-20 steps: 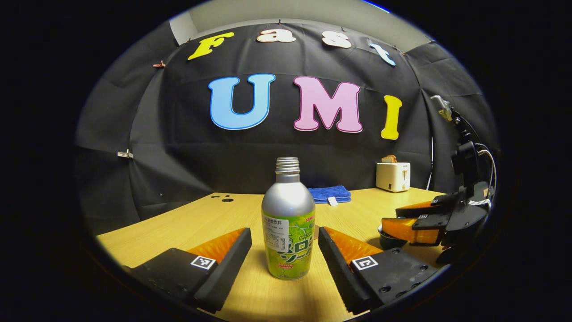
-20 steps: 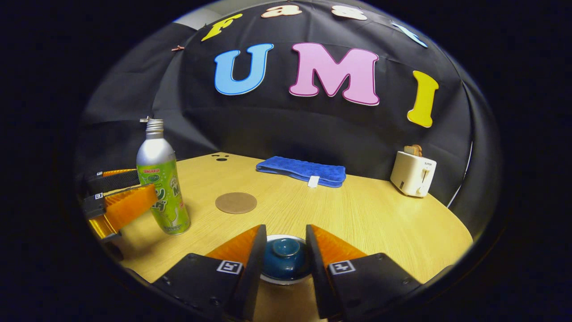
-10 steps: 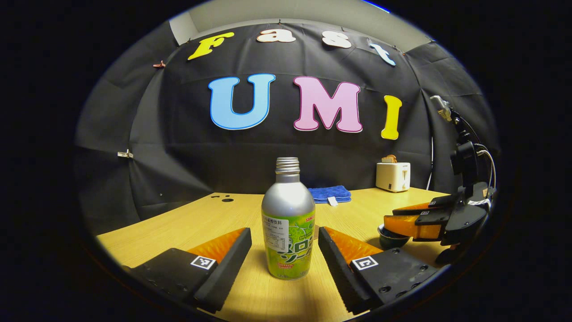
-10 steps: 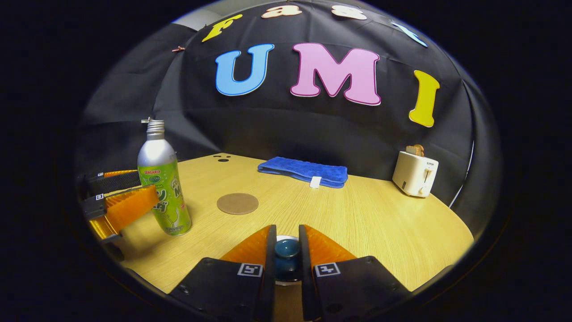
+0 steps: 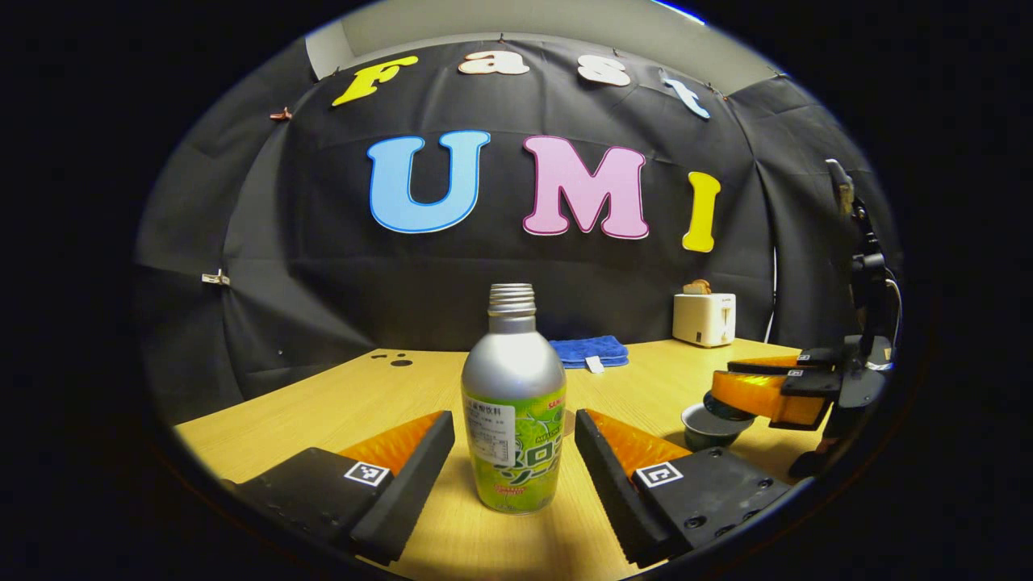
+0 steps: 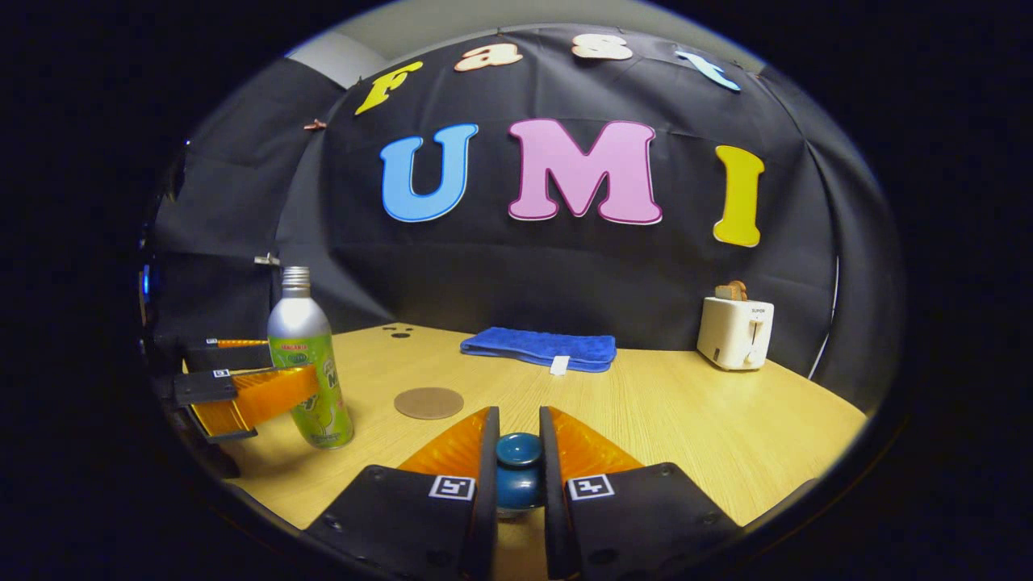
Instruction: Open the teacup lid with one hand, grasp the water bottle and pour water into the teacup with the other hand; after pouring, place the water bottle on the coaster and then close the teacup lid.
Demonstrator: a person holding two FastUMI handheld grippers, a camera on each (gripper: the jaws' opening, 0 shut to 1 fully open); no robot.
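Now: R gripper [image 6: 516, 440] pinching teacup lid [image 6: 517, 464], L gripper [image 5: 514, 432] agape w/ gaps flanking water bottle [image 5: 513, 420].

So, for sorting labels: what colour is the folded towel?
Blue towel, clearest in the right gripper view.

The right gripper's fingers [image 6: 484, 476] are hiding most of the lid [image 6: 517, 472]; the coaster [image 5: 568, 420] is peeking from behind the bottle [image 5: 513, 403].
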